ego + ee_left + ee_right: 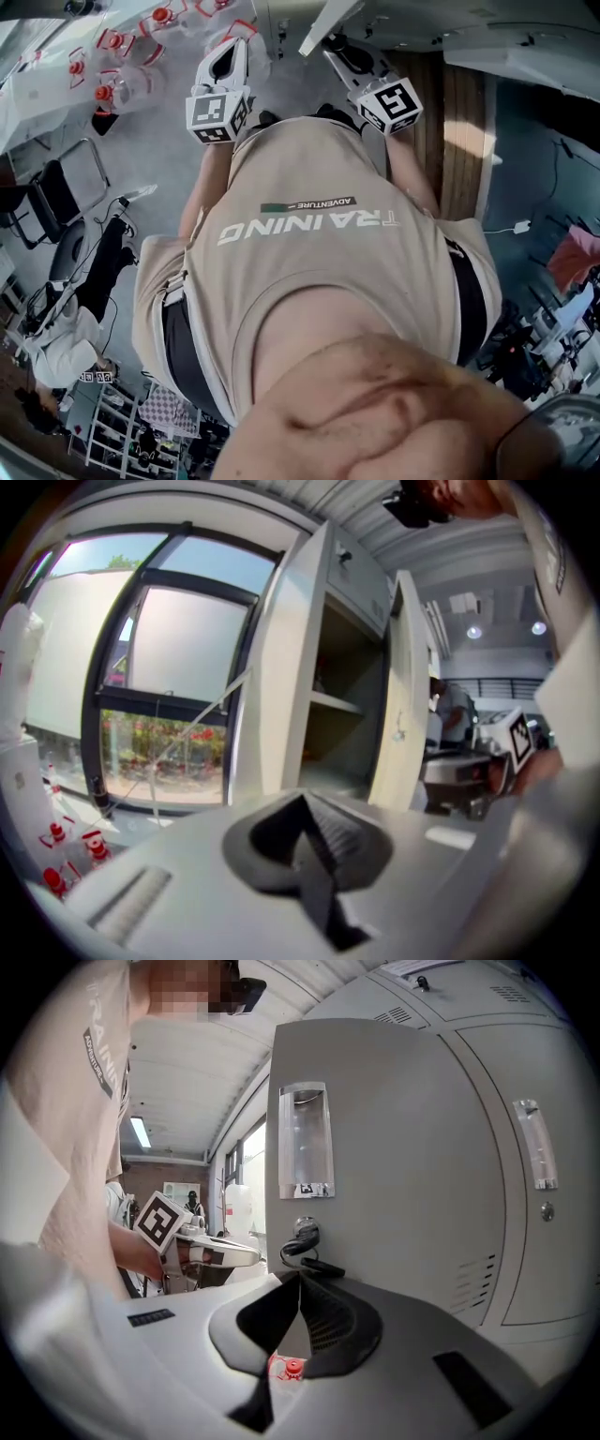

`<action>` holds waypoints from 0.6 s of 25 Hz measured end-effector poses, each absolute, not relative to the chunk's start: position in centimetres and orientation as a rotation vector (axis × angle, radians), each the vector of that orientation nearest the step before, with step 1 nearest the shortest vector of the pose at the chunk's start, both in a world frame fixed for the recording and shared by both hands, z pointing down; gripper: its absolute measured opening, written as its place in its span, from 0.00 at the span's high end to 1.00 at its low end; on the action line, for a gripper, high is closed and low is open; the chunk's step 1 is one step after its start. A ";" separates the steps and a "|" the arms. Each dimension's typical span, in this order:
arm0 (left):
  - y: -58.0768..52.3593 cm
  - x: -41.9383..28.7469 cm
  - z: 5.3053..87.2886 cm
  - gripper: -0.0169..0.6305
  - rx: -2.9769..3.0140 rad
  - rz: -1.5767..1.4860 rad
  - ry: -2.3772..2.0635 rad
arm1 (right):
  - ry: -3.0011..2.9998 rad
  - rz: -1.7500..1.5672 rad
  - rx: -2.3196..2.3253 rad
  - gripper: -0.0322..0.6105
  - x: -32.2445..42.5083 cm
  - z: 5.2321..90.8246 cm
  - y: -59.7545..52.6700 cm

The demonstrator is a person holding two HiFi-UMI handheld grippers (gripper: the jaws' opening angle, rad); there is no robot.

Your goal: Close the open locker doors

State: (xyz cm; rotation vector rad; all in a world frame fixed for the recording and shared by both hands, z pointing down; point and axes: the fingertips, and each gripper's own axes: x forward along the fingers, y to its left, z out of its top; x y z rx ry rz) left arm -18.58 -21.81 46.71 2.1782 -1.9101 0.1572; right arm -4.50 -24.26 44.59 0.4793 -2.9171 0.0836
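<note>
Claws first: the left gripper (pixel 305 806) is clenched, its ribbed pads pressed together with nothing between them. The right gripper (pixel 300 1281) is likewise clenched at the tips and holds nothing. A red bottle cap (pixel 293 1367) on the floor shows through the gap lower down.

Directly ahead of the right gripper stands the outer face of the open locker door (pixel 375 1176). It carries a clear label holder (pixel 302 1138) and a key (pixel 302 1232) in the lock. Whether the tips touch the door cannot be told. Closed doors (pixel 525 1185) lie to its right.

The left gripper faces the open compartment (pixel 337 714) with its shelf (pixel 335 702); the same door hangs edge-on at the compartment's right, between the two grippers. A window (pixel 159 696) is to the left, and red-capped bottles (pixel 58 860) stand low at the left.

From the head view both grippers are raised in front of the person's beige shirt (pixel 319 262).
</note>
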 end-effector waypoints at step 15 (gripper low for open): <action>-23.4 -25.5 49.3 0.97 2.113 0.194 -1.903 | -2.967 0.259 0.545 0.93 -12.1 43.7 -29.1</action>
